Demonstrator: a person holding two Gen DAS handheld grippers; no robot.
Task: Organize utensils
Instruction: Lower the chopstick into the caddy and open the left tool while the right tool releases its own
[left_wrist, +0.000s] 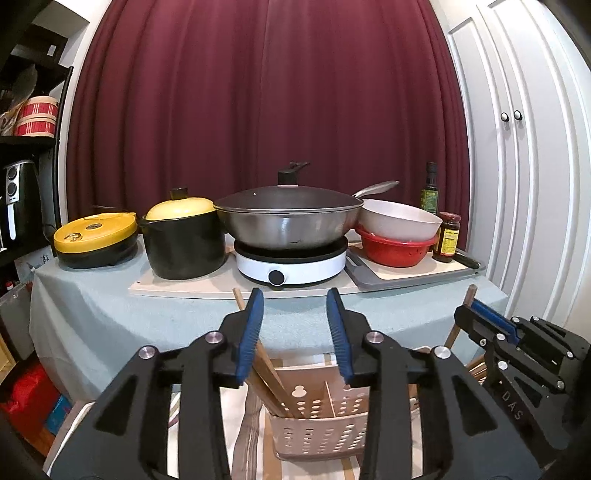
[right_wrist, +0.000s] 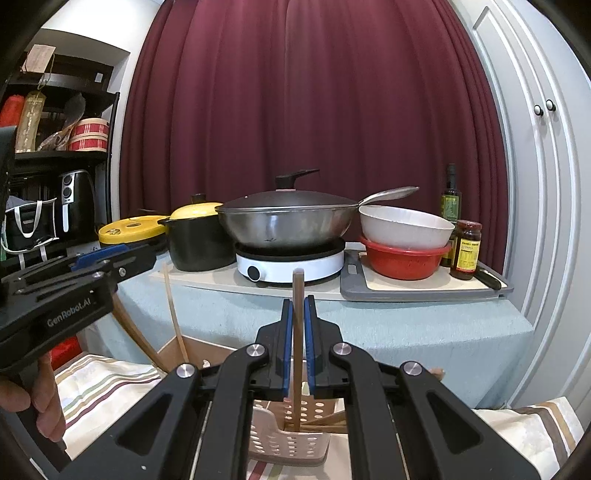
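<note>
Chopsticks (left_wrist: 271, 380) already standing in left compartment of perforated utensil caddy (left_wrist: 321, 432), below and in front of tabletop (left_wrist: 110, 314). Left claw (left_wrist: 295, 332) part open, empty, beside them. Right claw (right_wrist: 298, 347) clamped on one upright chopstick (right_wrist: 297, 314), tip inside caddy; release pending. Readable: "GenRobot.AI", "DAS" on claw bodies.

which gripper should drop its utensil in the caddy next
Right. The right gripper is shut on an upright wooden stick whose lower end already sits in the perforated caddy. The left gripper is open, gripping nothing.
</note>
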